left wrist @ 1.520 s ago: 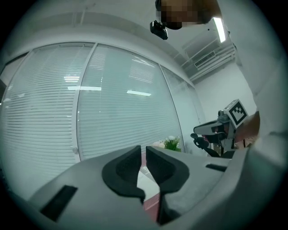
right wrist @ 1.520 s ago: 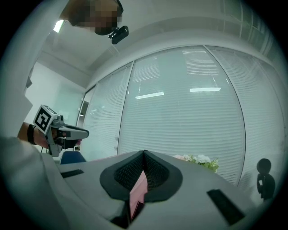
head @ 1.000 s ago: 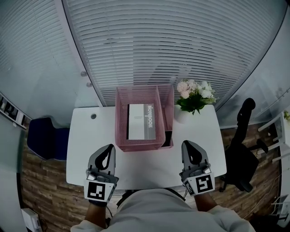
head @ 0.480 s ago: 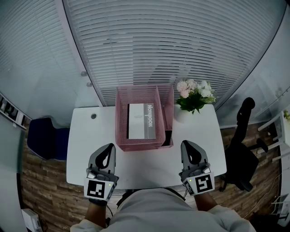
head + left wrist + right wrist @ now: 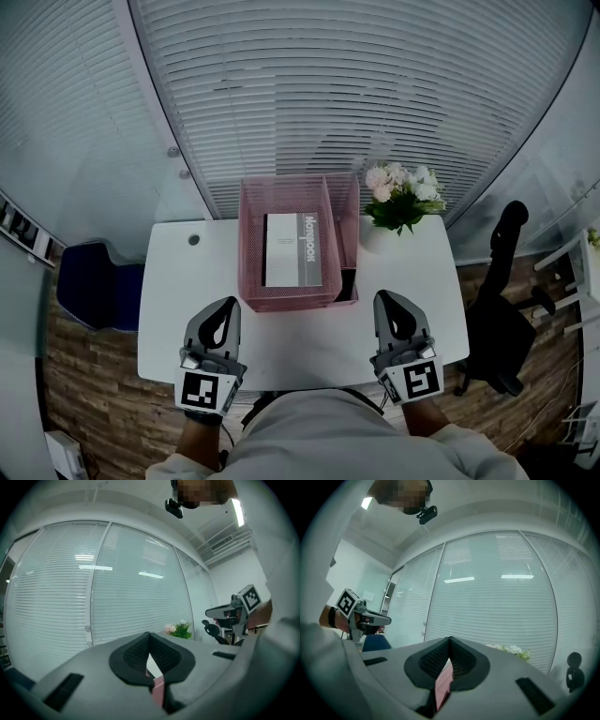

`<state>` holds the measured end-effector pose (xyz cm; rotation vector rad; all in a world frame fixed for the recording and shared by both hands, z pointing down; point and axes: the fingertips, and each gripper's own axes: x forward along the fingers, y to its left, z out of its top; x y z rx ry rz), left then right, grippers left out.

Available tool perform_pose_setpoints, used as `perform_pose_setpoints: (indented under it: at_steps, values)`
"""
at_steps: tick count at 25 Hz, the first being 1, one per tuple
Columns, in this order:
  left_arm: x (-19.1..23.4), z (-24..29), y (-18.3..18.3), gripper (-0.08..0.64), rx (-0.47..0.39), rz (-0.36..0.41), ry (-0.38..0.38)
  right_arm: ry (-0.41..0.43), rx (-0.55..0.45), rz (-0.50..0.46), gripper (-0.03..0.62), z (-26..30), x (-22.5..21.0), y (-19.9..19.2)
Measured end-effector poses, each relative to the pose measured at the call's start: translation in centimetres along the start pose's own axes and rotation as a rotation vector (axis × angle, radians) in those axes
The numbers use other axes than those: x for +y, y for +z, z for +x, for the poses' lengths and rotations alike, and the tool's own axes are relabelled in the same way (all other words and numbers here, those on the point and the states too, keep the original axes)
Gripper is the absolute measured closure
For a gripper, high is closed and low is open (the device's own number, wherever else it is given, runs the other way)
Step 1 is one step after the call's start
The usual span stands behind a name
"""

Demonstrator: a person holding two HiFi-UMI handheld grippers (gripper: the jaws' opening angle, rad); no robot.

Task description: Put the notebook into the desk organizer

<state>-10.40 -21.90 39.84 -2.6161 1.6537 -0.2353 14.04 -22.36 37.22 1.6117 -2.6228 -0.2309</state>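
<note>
Notebook (image 5: 293, 250) shows only in head view.

The head camera looks steeply down from above the near edge of the desk (image 5: 173, 300), with the desk organizer (image 5: 286, 244) mid-frame. The left gripper (image 5: 226, 305) carries its camera near-left of the organizer and the right gripper (image 5: 390, 298) near-right. Both sit low and close, facing the organizer and tilted up toward the blinds (image 5: 319, 84). All three views share the organizer, the blinds and the flowers (image 5: 403, 199) at its far right.
</note>
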Motion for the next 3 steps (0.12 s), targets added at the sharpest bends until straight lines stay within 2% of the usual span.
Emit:
perform_pose_setpoints:
  at_steps: [3]
  values:
    - [-0.1, 0.13, -0.08, 0.552, 0.0, -0.002, 0.002, 0.002, 0.0, 0.0, 0.58, -0.01, -0.11, -0.09]
